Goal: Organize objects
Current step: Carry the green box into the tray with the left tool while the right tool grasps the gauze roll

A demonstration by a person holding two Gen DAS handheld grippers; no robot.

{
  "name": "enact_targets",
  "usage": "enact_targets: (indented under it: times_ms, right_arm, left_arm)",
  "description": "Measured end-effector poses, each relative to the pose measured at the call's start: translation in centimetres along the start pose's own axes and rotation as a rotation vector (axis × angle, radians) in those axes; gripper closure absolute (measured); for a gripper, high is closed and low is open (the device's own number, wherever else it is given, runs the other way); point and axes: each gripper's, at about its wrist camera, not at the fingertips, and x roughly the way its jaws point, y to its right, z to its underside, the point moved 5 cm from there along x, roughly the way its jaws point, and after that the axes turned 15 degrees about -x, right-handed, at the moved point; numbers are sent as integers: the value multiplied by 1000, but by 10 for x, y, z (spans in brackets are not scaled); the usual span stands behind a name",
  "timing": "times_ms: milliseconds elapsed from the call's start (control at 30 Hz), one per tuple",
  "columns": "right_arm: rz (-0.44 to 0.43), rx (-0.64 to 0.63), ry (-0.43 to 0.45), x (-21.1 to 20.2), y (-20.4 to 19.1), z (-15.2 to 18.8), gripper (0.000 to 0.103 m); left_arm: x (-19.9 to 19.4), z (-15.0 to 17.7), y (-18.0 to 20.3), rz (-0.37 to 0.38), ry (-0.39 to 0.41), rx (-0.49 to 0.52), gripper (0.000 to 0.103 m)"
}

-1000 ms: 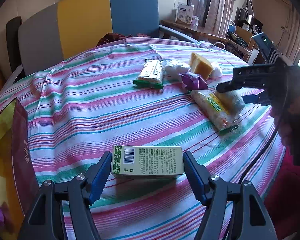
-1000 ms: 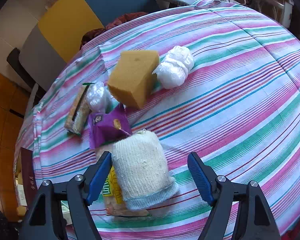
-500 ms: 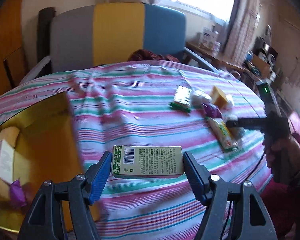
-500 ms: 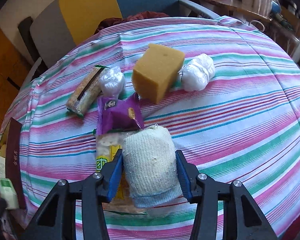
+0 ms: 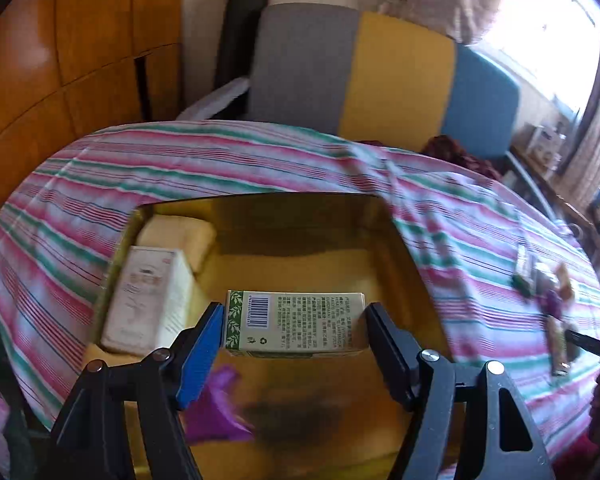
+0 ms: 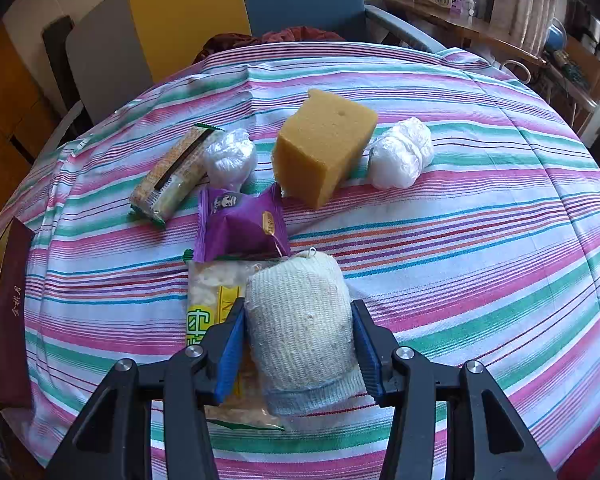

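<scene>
My left gripper point(image 5: 294, 334) is shut on a green and cream carton point(image 5: 296, 322), held by its two ends above the open gold box point(image 5: 308, 216). Inside the box lie a white carton point(image 5: 148, 292), a pale yellow sponge point(image 5: 180, 236) and a purple packet point(image 5: 216, 412). My right gripper point(image 6: 298, 344) is shut on a rolled white knitted cloth point(image 6: 300, 328), which rests partly on a yellow-labelled snack bag point(image 6: 208, 300) on the striped tablecloth point(image 6: 480, 248).
Beyond the cloth lie a purple snack packet point(image 6: 240, 224), a yellow sponge block point(image 6: 324, 152), two balls of clear plastic wrap point(image 6: 400, 156), and a green-edged biscuit pack point(image 6: 172, 172). The gold box's dark red wall point(image 6: 14, 312) stands at the table's left edge. A grey, yellow and blue chair point(image 5: 380, 76) is behind.
My left gripper swung left with the carton from over the tablecloth to above the gold box. My right gripper's jaws closed onto the knitted cloth and have stayed there.
</scene>
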Motion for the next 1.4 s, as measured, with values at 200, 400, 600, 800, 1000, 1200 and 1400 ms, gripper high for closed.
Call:
enact_targets:
  times_ms: [200,400,600,800,1000,1200,1400]
  right_arm:
    - [11,-12,1,1,-2,-1,52]
    - [18,-24,1,2,-2,-1,52]
    - [20,-28,1,3,-2,-2,52]
    - [23,-31,1,3,-2,-2,52]
    - [34,-43,3,4,-4,-2,52]
    - [34,-44,3,4,-3,-2,52]
    - [34,-44,3,3,-2,-1,52]
  left_arm:
    - [28,-19,-13,-58,-2,9,31]
    - [58,-38,-16,-107,-32,14,31]
    - [89,-57,-14,-125,-55,16,31]
    - [110,-64,-12,-153,-56,37,31]
    - [134,-71,-20,-199,-69,15,30]
    - [146,-76,-23,-215,-82,-8,27]
    - [133,-77,-25,-186,-57,-23,21]
